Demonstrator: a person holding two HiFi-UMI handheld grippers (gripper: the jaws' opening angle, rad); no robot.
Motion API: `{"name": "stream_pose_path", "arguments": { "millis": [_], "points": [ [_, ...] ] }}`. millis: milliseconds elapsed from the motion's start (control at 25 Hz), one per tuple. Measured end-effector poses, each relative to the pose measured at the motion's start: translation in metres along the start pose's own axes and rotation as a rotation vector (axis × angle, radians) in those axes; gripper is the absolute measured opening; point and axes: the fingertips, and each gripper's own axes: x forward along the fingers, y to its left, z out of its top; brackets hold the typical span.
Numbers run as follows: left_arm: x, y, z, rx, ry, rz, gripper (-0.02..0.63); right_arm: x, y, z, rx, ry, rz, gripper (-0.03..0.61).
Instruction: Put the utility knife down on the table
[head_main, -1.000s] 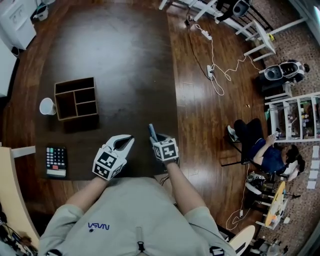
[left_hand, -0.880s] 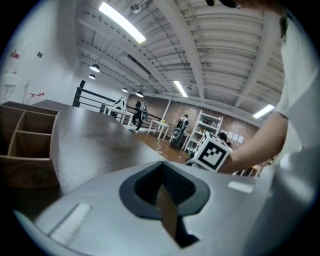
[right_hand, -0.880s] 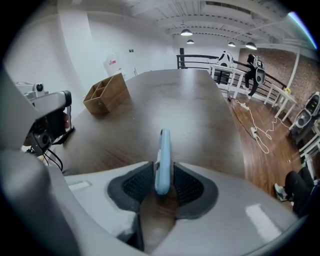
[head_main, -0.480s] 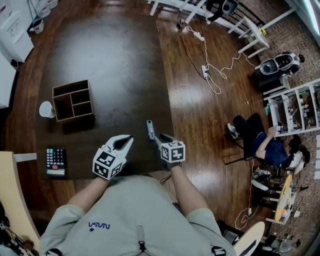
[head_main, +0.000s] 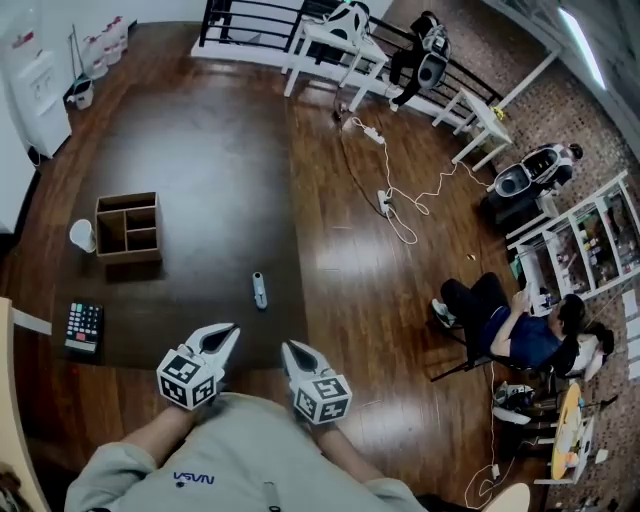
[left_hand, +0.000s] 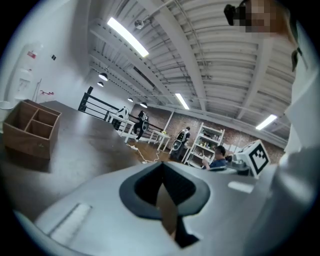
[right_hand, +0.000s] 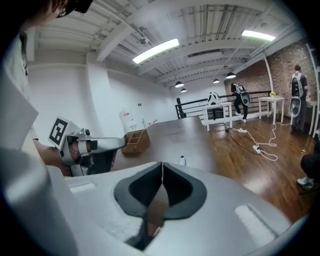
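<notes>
The utility knife (head_main: 259, 290) lies flat on the dark table (head_main: 200, 150) near its right edge, with nothing touching it. In the right gripper view the knife (right_hand: 182, 160) shows as a small pale shape beyond the jaws. My right gripper (head_main: 290, 348) hangs close to my body, well short of the knife; its jaws are closing, tips together, with nothing between them. My left gripper (head_main: 230, 331) sits beside it to the left, jaws shut and empty. The left gripper (right_hand: 87, 145) also shows in the right gripper view.
A wooden compartment box (head_main: 128, 228) stands at the table's left, with a white cup (head_main: 82, 235) beside it and a calculator (head_main: 82, 327) nearer me. A power strip and cable (head_main: 390, 205) lie on the floor to the right, where a person (head_main: 510, 325) sits.
The right gripper let go of the utility knife, which now lies on the table. Both grippers drew back toward my body, and the right jaws came together.
</notes>
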Motion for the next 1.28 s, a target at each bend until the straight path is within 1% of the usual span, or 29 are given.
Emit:
{"name": "stream_pose_path", "arguments": {
  "millis": [40,120,200,280,360,520,640,800,920,1000,1080,1160,1280],
  "points": [
    [-0.001,-0.015,-0.005,0.009,-0.009,-0.003,0.002,-0.012,0.002,0.001,-0.02,-0.022,0.007,0.002],
    [-0.004,-0.05,-0.017,0.03,-0.025,-0.015,0.002,-0.038,0.005,-0.002,-0.053,-0.056,0.032,0.002],
    [-0.013,-0.083,-0.035,0.041,-0.03,-0.017,0.002,-0.063,0.013,-0.013,-0.086,-0.071,0.065,0.002],
    [-0.032,-0.104,-0.051,0.045,-0.028,-0.002,0.002,-0.081,0.029,-0.027,-0.114,-0.078,0.103,0.002],
    [-0.055,-0.113,-0.061,0.068,-0.023,0.031,0.002,-0.092,0.045,-0.036,-0.126,-0.084,0.135,0.002],
    [-0.104,-0.119,-0.055,0.129,-0.038,0.106,0.002,-0.113,0.08,-0.03,-0.14,-0.126,0.163,0.002],
    [-0.12,-0.134,-0.038,0.154,-0.067,0.114,0.002,-0.137,0.092,-0.01,-0.128,-0.187,0.154,0.002],
    [-0.135,-0.164,0.002,0.21,-0.122,0.076,0.002,-0.171,0.108,0.016,-0.147,-0.24,0.139,0.002],
    [-0.159,-0.187,0.017,0.259,-0.16,0.044,0.002,-0.193,0.13,0.015,-0.154,-0.254,0.116,0.002],
    [-0.183,-0.194,0.006,0.254,-0.164,0.032,0.002,-0.205,0.151,0.001,-0.141,-0.248,0.102,0.002],
    [-0.203,-0.196,-0.019,0.211,-0.14,0.009,0.002,-0.216,0.174,-0.018,-0.124,-0.239,0.09,0.002],
    [-0.216,-0.203,-0.045,0.185,-0.103,-0.047,0.002,-0.229,0.193,-0.035,-0.122,-0.23,0.067,0.002],
    [-0.228,-0.218,-0.066,0.207,-0.095,-0.131,0.002,-0.25,0.212,-0.05,-0.125,-0.235,0.022,0.002]
  ]
}}
